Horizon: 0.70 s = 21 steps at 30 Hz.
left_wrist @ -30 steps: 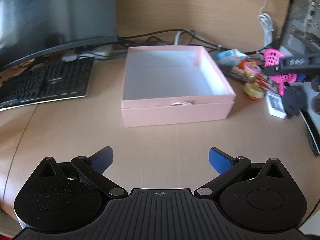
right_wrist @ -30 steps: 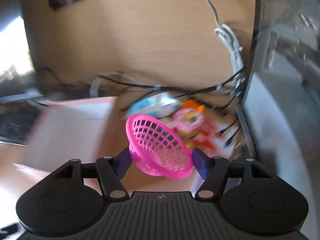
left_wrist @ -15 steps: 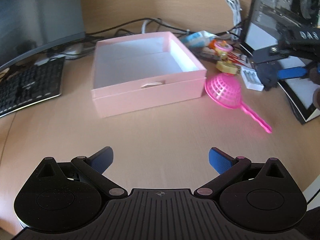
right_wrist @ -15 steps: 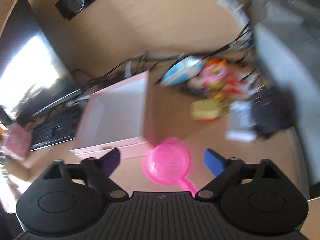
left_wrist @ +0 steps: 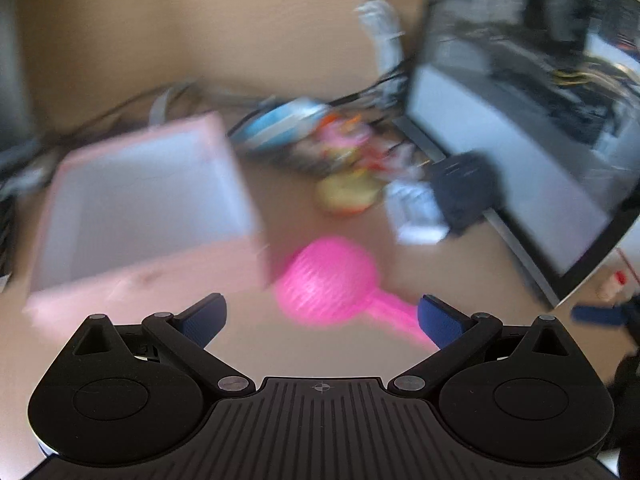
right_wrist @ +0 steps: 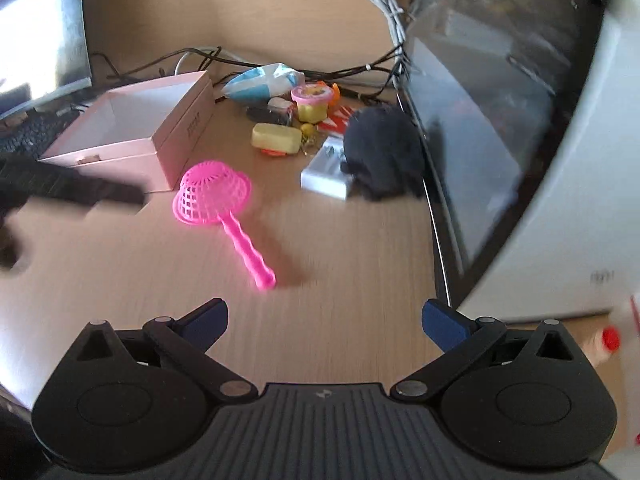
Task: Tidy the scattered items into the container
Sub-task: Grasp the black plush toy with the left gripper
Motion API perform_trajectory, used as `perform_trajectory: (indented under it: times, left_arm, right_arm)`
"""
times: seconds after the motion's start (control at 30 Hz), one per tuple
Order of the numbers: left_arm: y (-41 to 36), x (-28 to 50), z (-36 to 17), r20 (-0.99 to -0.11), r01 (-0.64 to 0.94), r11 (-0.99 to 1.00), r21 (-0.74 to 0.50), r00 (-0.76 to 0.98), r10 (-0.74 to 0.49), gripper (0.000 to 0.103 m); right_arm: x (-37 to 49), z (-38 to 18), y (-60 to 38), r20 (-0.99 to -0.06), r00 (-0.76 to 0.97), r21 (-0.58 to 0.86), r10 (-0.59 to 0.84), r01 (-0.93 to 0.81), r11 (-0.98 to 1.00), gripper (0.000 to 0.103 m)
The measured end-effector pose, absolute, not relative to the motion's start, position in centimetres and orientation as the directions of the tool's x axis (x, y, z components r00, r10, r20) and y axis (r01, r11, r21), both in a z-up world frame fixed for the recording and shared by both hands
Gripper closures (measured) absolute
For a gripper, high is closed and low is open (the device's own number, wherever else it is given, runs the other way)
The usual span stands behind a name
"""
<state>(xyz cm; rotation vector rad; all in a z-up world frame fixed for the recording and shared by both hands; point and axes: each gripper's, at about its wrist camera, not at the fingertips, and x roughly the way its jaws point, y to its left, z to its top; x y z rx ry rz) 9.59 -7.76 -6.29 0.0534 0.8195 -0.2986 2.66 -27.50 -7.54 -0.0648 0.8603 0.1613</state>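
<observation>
A pink plastic strainer (right_wrist: 216,196) lies on the wooden desk, bowl down, next to the right front corner of the open pink box (right_wrist: 160,120). In the blurred left wrist view the strainer (left_wrist: 332,284) lies just ahead of my open, empty left gripper (left_wrist: 322,314), with the box (left_wrist: 140,216) to its left. My right gripper (right_wrist: 325,318) is open and empty, a little short of the strainer's handle. Scattered items sit behind: a yellow case (right_wrist: 276,138), a pink-lidded tub (right_wrist: 312,102), a blue-white packet (right_wrist: 264,82), a white battery holder (right_wrist: 326,172), a black fuzzy object (right_wrist: 380,156).
A computer case with a glass side (right_wrist: 480,120) stands along the right. A monitor (right_wrist: 40,32) and keyboard (right_wrist: 24,136) are at the left, cables (right_wrist: 192,56) at the back wall. The left gripper's body (right_wrist: 72,188) shows blurred at the left of the right wrist view.
The right gripper let go of the strainer, which dropped onto the desk beside the box, then pulled back. The left gripper swung right and closer to the strainer.
</observation>
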Motion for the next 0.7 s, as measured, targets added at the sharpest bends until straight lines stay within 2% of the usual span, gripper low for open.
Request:
perform_trajectory:
  times: [0.13, 0.27, 0.47, 0.5, 0.57, 0.7]
  left_arm:
    - [-13.2, 12.0, -6.2, -0.655, 0.460, 0.887, 0.040, 0.683, -0.324, 0.000]
    - [-18.2, 14.4, -8.1, -0.647, 0.581, 0.798, 0.158, 0.672, -0.361, 0.000]
    - [-22.4, 17.2, -10.4, -0.639, 0.600, 0.777, 0.190, 0.677, -0.367, 0.001]
    - [-22.8, 17.7, -10.6, -0.642, 0.599, 0.781, 0.176, 0.671, -0.370, 0.003]
    - [-23.3, 18.4, -10.9, -0.657, 0.614, 0.775, 0.151, 0.648, -0.385, 0.030]
    - [-23.5, 19.0, -11.2, -0.663, 0.614, 0.777, 0.139, 0.640, -0.387, 0.034]
  right_arm:
    - [1.5, -8.0, -28.6, -0.761, 0.634, 0.022, 0.138, -0.188, 0.982, 0.000]
    - [0.4, -8.1, -30.4, -0.771, 0.617, 0.062, 0.160, -0.178, 0.982, 0.000]
    - [-1.0, -8.1, -32.8, -0.789, 0.586, 0.132, 0.185, -0.132, 0.982, 0.000]
    - [-1.2, -8.2, -33.0, -0.792, 0.582, 0.133, 0.185, -0.132, 0.982, 0.000]
    - [-1.5, -8.3, -33.1, -0.800, 0.575, 0.119, 0.171, -0.126, 0.985, 0.000]
    - [-1.9, -8.0, -33.7, -0.800, 0.580, 0.114, 0.154, -0.105, 0.988, 0.000]
